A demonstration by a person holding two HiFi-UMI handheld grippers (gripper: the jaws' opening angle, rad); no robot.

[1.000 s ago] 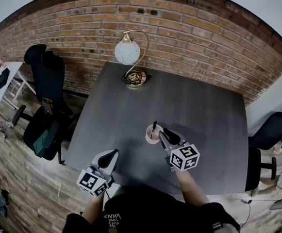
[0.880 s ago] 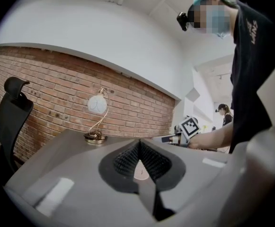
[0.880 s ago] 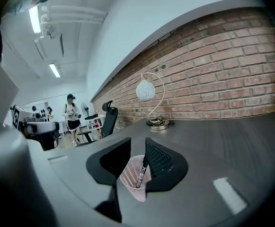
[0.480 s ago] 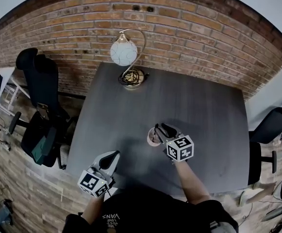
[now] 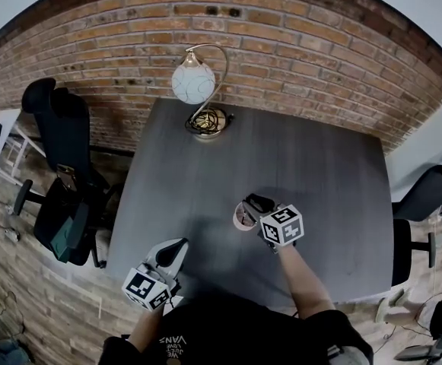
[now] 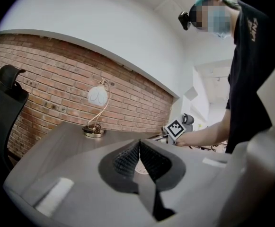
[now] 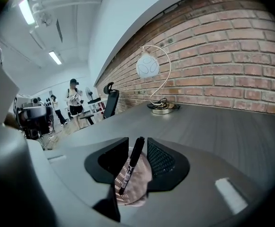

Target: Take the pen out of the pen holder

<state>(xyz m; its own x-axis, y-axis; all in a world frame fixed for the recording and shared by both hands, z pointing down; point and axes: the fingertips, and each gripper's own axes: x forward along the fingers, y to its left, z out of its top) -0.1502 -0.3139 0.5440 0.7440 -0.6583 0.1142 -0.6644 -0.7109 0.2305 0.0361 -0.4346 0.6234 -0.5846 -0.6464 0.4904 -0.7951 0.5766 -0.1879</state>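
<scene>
Pink pen holder [image 7: 137,183], black pen [image 7: 130,167] inside

Brick wall [image 5: 297,44], grey table [image 5: 312,173], globe lamp [image 5: 193,82], black office chair [image 5: 67,128]

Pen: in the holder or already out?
In the holder. The pen stands tilted in the pink pen holder, its top between the open jaws of the right gripper.

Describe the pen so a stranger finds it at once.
On the dark grey table, on the person's side of the white globe lamp, stands a pink mesh pen holder. The pen is the slim black marker leaning out of it, between the right gripper's open fingers.
</scene>
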